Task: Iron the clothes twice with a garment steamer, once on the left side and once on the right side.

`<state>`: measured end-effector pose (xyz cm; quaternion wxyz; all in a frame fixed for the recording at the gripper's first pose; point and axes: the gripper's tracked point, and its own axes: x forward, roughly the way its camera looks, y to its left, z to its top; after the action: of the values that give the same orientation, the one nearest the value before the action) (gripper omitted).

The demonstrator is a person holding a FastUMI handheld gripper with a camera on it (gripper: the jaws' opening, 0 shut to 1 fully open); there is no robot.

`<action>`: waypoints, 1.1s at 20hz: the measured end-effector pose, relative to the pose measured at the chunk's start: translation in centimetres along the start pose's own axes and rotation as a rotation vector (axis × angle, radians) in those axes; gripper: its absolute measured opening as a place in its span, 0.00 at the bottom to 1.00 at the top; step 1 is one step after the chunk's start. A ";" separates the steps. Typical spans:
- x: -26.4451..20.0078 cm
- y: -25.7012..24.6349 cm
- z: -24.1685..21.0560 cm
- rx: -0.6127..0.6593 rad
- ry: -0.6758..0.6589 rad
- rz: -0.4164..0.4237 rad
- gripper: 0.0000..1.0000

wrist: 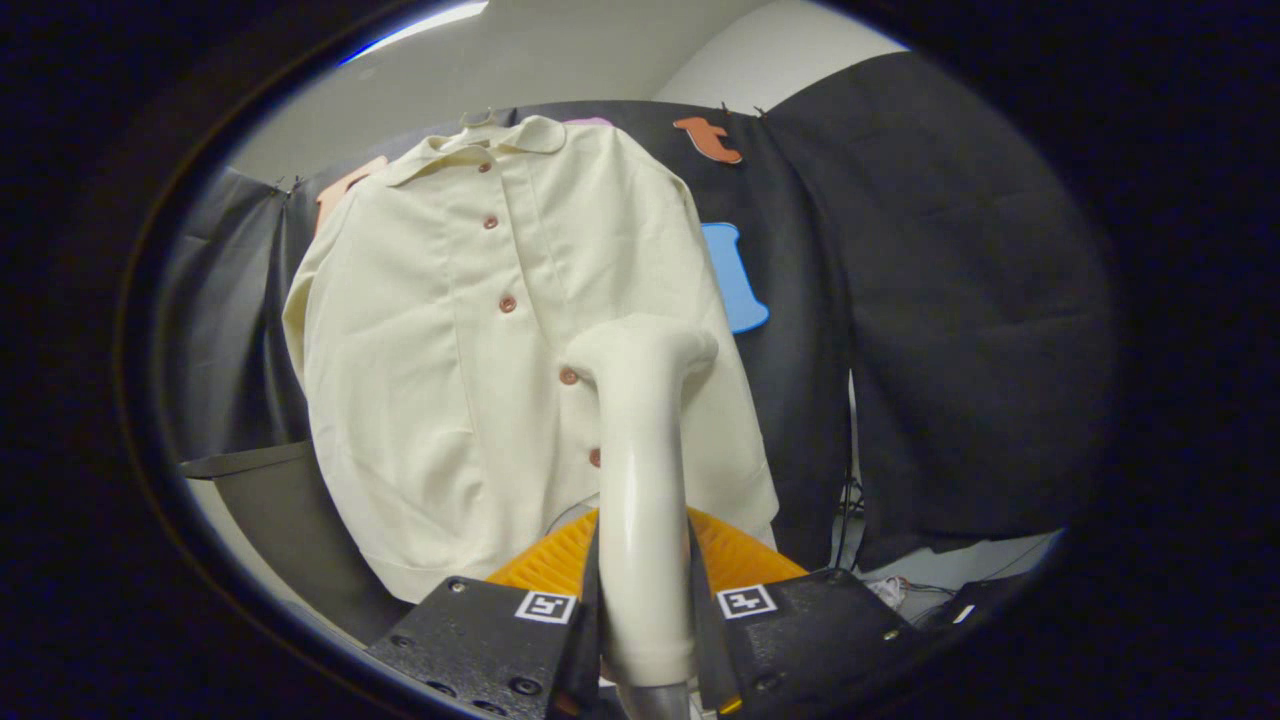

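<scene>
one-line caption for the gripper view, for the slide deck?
Gripper shut on a garment steamer, its head raised just ahead of a cream button-front shirt hanging on the booth wall.

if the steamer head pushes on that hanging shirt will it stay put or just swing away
The shirt will likely give way: it hangs free from a hanger, with soft folds, so it looks floppy and light. The steamer, held between the fingers of the gripper, looks rigid, so the fabric will probably yield.

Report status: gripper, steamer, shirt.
Gripper shut on steamer handle. Steamer head up near the cream shirt, right of its buttons; contact unclear. Shirt hangs on a hanger against the black cloth. Nothing between.
</scene>
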<state>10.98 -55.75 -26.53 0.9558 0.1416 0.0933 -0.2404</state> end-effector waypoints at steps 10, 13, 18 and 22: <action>-6.5 3.1 -0.6 0.003 0.004 0.018 0.37; -8.5 5.0 -0.6 0.038 0.030 0.037 0.37; -13.0 10.2 3.3 0.058 -0.005 0.091 0.37; -17.0 16.4 7.1 -0.008 -0.042 0.155 0.37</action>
<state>5.02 -36.85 -11.93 0.9737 0.1396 0.0628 -0.1685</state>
